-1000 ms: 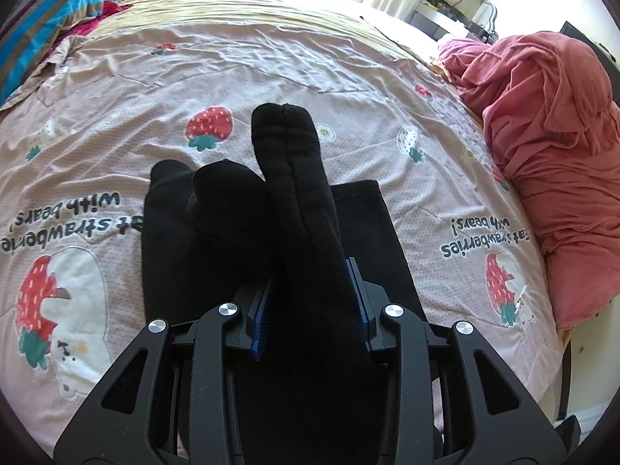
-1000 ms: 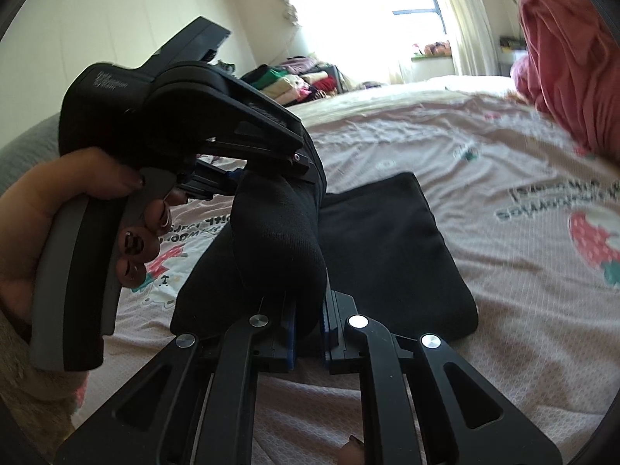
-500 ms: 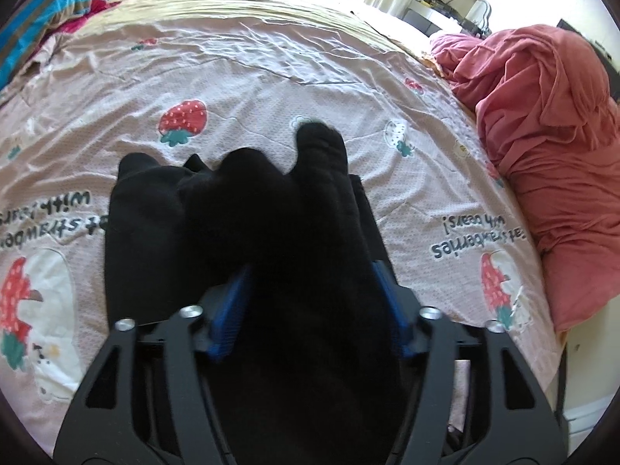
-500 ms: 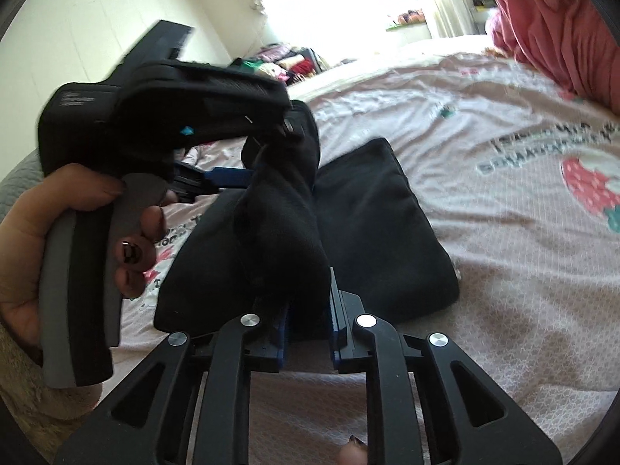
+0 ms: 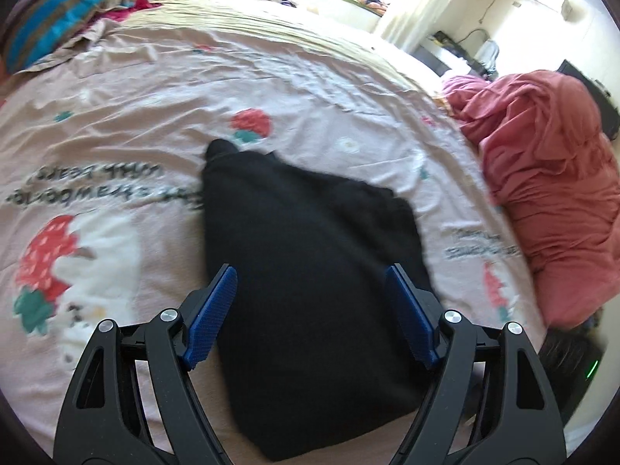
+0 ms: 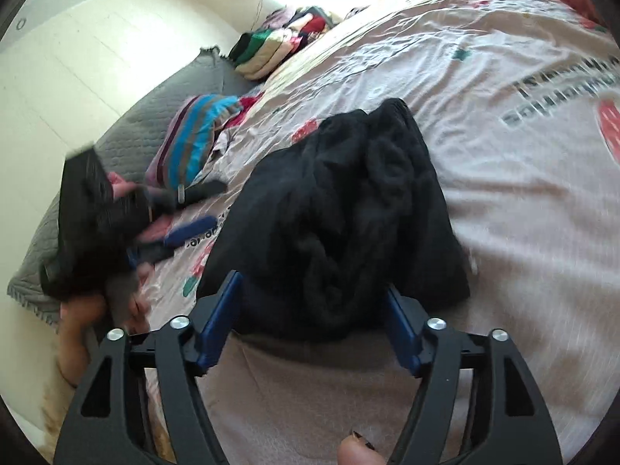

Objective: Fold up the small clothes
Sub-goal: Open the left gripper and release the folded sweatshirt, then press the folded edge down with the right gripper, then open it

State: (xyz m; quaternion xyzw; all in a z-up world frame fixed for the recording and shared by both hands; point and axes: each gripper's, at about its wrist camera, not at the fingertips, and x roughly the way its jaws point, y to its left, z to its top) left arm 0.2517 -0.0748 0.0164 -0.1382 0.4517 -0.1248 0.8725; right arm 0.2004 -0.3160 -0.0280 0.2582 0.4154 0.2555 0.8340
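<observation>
Left wrist view: a black knitted garment (image 5: 310, 271), soft and bunched, lies on the bed's pink strawberry-print cover (image 5: 128, 124), spreading from the centre of the frame toward six o'clock, with a narrow end reaching to eleven o'clock. The left gripper (image 5: 310, 310) has just been opening; its blue-padded jaws stand wide on either side of the cloth without pressing it, so nothing is held. A crumpled red fabric heap (image 5: 542, 193) sits at three o'clock, a striped blue and brown cushion (image 5: 58, 15) at ten o'clock. From the right wrist, the same black garment (image 6: 341, 209) shows as a loose, wrinkled mound at the centre, and the right gripper (image 6: 310, 314) has likewise just been opening, its jaws wide around the near edge, free of the fabric. The other gripper, blurred, appears at nine o'clock in a person's hand (image 6: 89, 310), clear of the cloth. Both tools appear to have let the garment go after a fold, though the pile looks rumpled rather than flat. The next move likely calls for finding an edge or corner, pinching it cleanly and smoothing or doubling the cloth into a tidier shape; the thick, limp knit may slump or drag if gripped too shallowly.
</observation>
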